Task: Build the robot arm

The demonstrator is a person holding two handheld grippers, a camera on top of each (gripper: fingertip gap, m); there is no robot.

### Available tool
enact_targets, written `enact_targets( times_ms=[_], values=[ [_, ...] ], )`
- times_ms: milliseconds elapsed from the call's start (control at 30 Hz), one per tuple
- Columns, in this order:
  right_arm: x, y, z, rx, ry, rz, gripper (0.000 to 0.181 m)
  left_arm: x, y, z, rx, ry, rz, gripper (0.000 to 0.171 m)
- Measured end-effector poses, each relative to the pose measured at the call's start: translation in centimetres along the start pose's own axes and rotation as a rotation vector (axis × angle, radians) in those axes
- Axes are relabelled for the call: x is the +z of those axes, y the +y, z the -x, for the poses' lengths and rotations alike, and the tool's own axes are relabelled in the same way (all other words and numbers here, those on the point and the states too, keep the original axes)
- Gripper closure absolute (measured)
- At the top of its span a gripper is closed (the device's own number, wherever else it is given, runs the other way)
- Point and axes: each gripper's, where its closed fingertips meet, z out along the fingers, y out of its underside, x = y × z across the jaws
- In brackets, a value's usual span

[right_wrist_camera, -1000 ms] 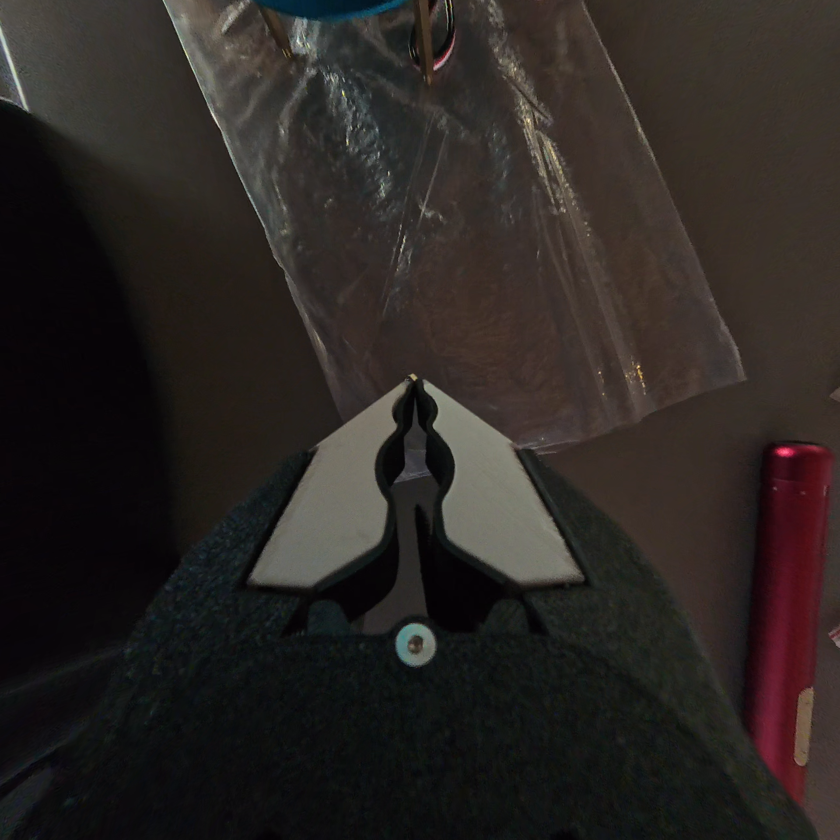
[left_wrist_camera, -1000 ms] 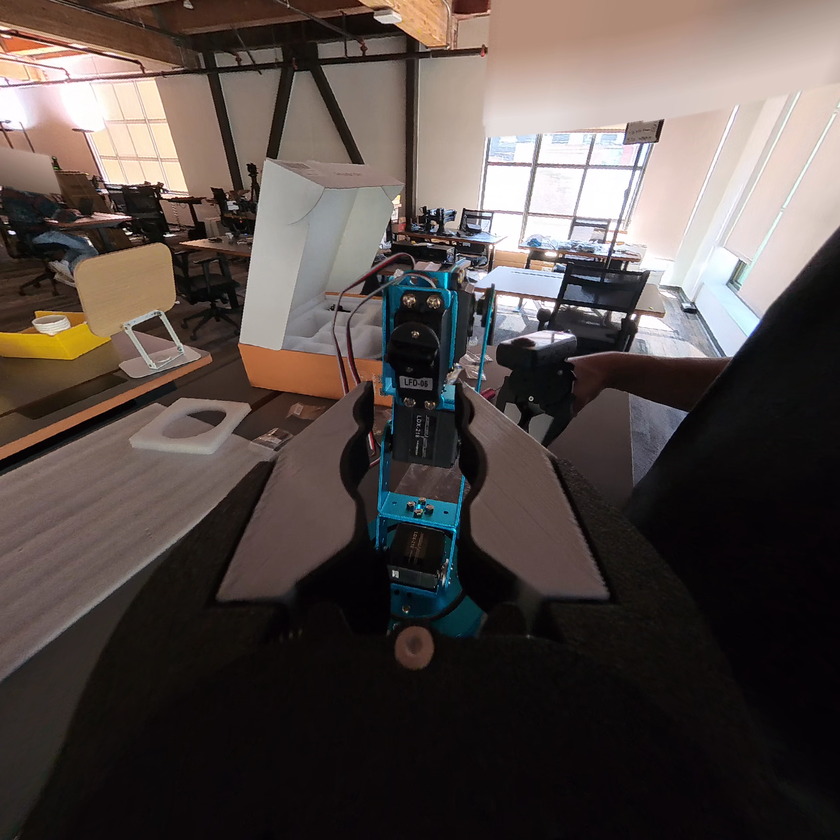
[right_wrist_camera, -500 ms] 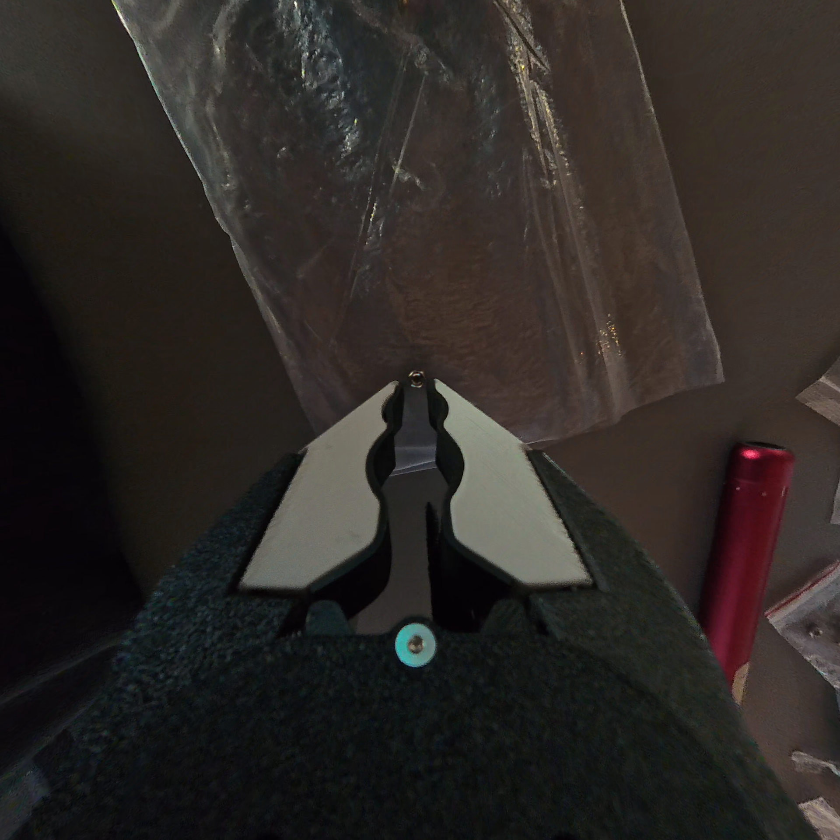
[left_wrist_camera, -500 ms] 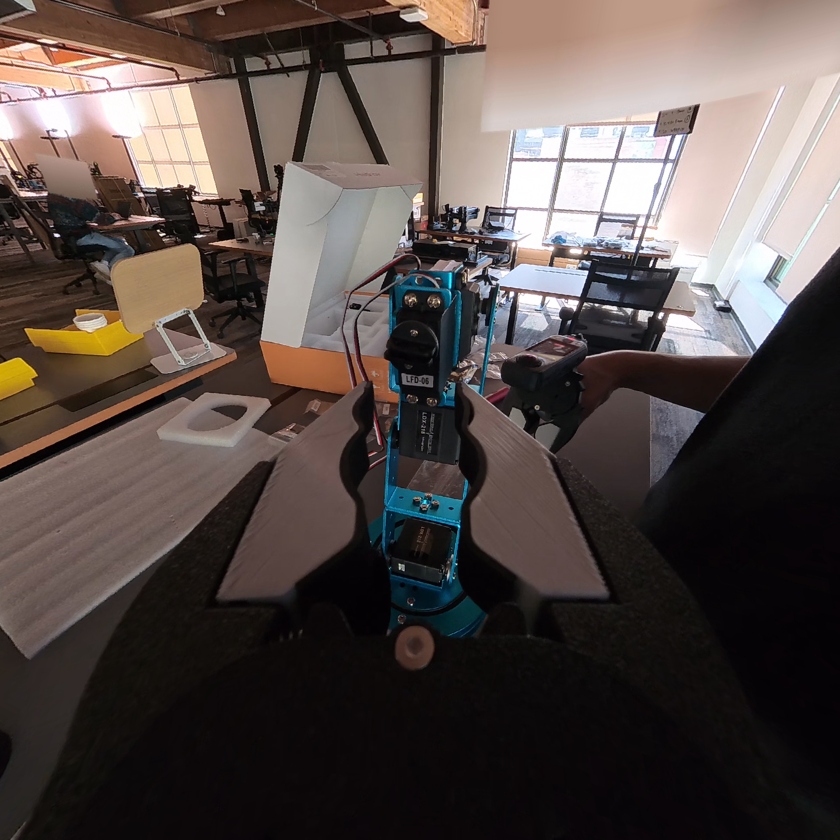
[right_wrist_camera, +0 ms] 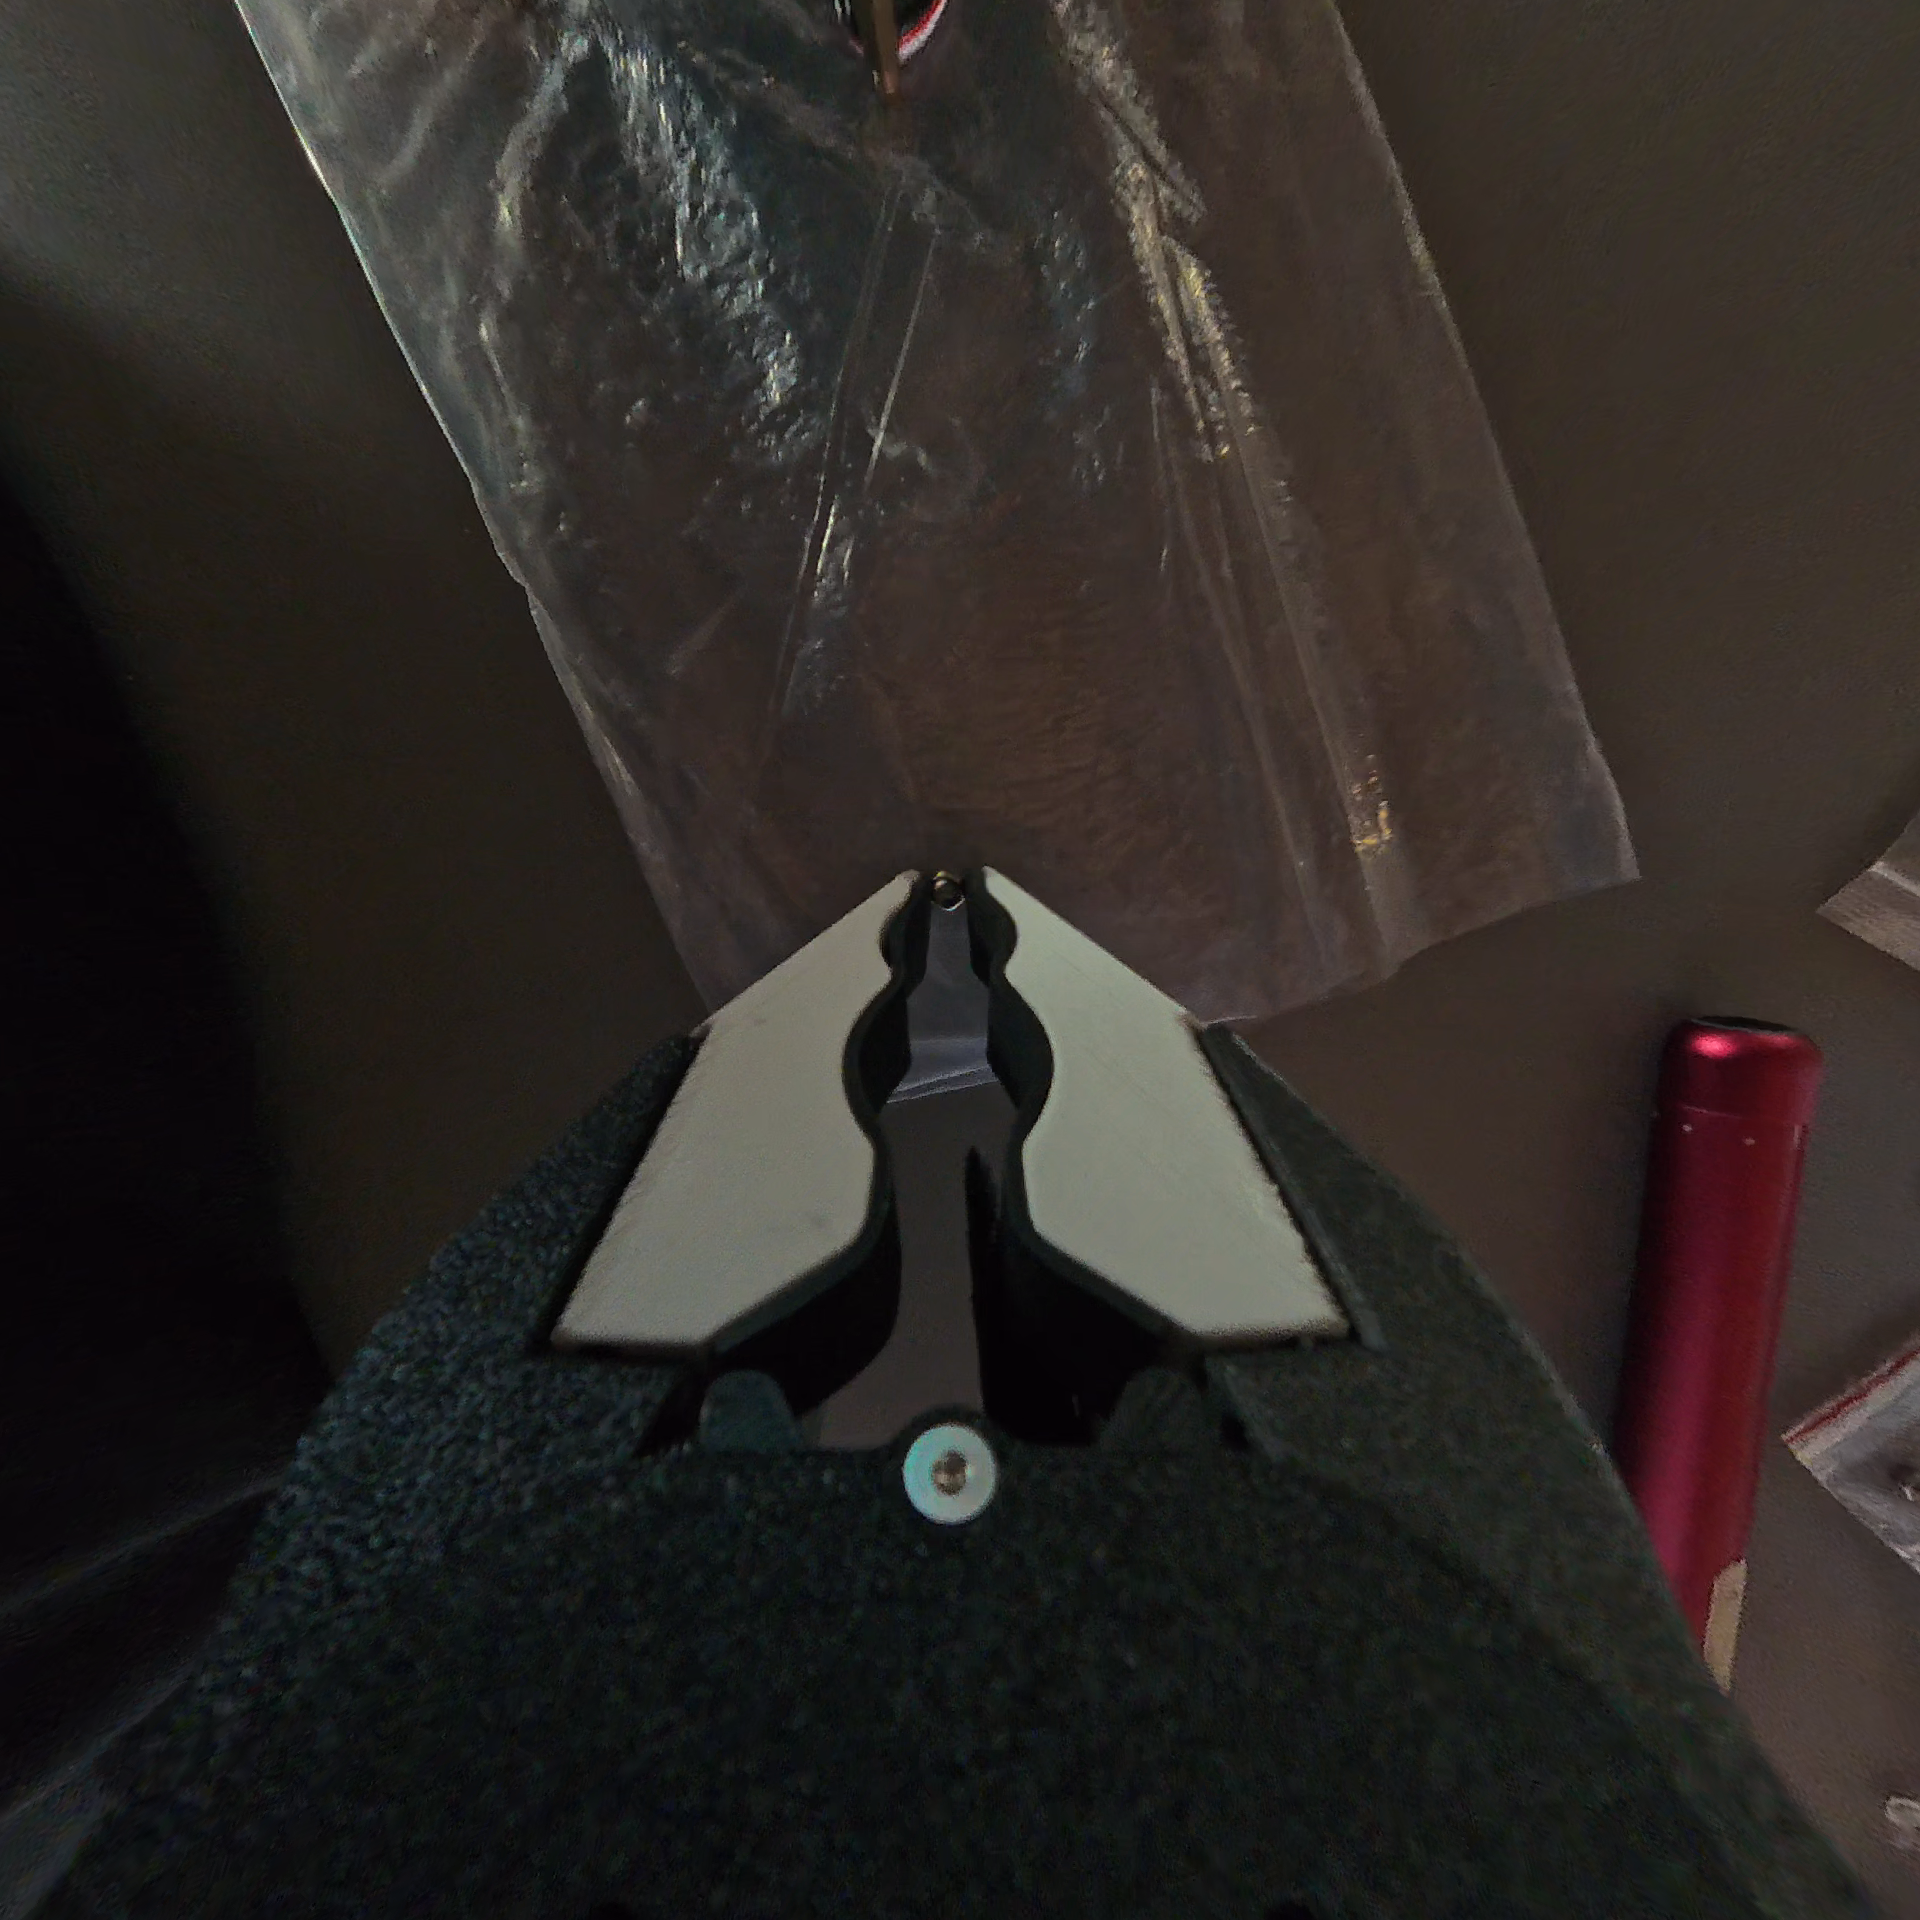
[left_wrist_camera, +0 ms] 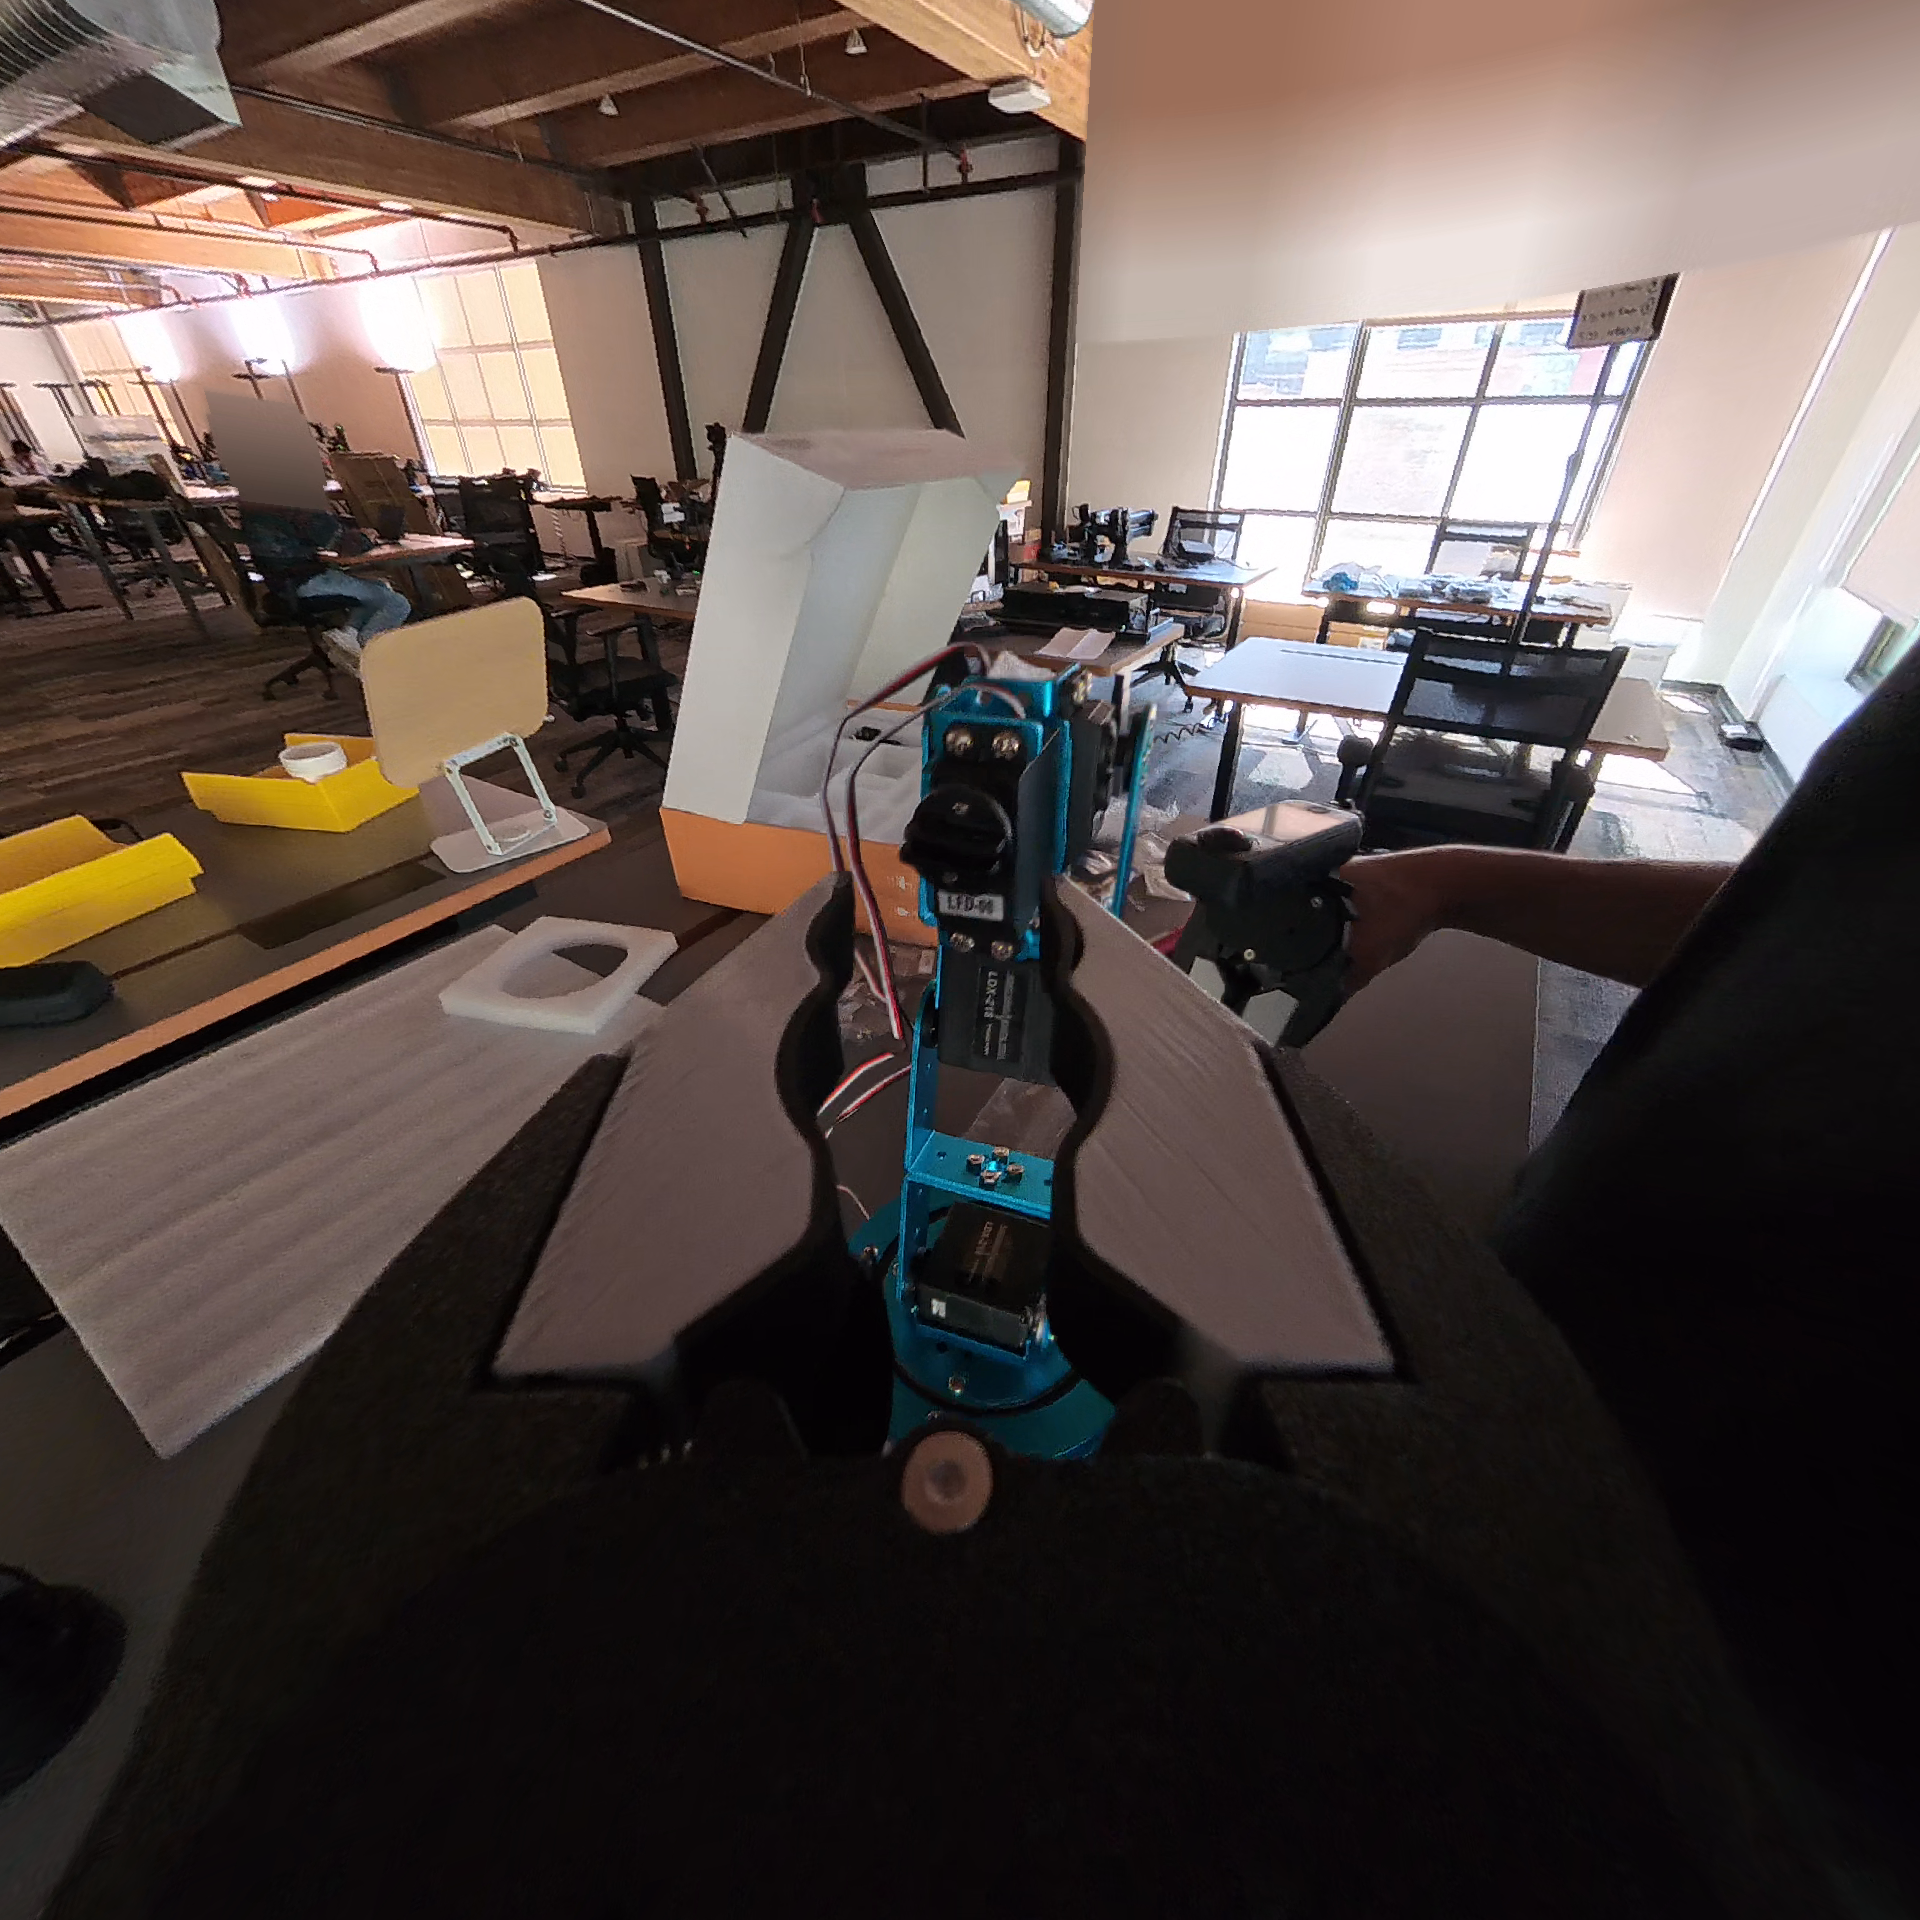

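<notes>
The left gripper [left_wrist_camera: 940,914] clamps a blue servo arm [left_wrist_camera: 987,997] upright above the table [left_wrist_camera: 1434,1049], likely to steady it. The right gripper [right_wrist_camera: 948,878], nearly closed, pinches a tiny screw [right_wrist_camera: 945,885] over a clear bag [right_wrist_camera: 935,468], beside a red tube [right_wrist_camera: 1714,1278]. White labels on the servos carry writing.
</notes>
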Motion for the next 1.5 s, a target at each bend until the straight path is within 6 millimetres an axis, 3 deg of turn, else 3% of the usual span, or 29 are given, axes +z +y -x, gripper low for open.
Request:
enact_targets(
  times_ms=[67,133,300,400,467,567,667,833,1500],
  values=[
    [-1.1,-1.2,-0.3,0.013,0.005,-0.071,0.176,-0.1,-0.7,-0.5,0.007,0.000,-0.007,0.136],
    [-3.3,-3.7,-0.7,0.004,0.020,-0.183,0.175,0.2,-1.4,-1.3,0.017,0.015,-0.002,0.131],
    [-13.3,-15.6,-0.6,-0.145,0.031,-0.611,0.175,1.9,-2.1,-2.8,0.068,0.042,0.071,0.117],
    [-18.8,-22.0,1.4,-0.311,-0.006,-0.796,0.176,2.9,-1.8,-3.1,0.110,0.038,0.122,0.115],
    [-20.6,-25.1,2.6,-0.413,-0.029,-0.838,0.176,3.1,-1.7,-3.2,0.130,0.030,0.139,0.114],
    [-20.8,-28.3,4.2,-0.547,-0.052,-0.806,0.180,3.1,-1.6,-3.0,0.152,0.000,0.152,0.115],
    [-19.3,-29.7,4.8,-0.640,-0.050,-0.725,0.180,3.2,-1.4,-3.0,0.146,-0.007,0.151,0.116],
    [-17.6,-30.6,5.4,-0.674,-0.131,-0.660,0.180,3.4,-0.9,-2.7,0.155,-0.030,0.149,0.119],
    [-16.7,-30.5,6.4,-0.769,-0.180,-0.535,0.180,3.6,-0.7,-2.4,0.181,-0.060,0.139,0.123]
  ],
)
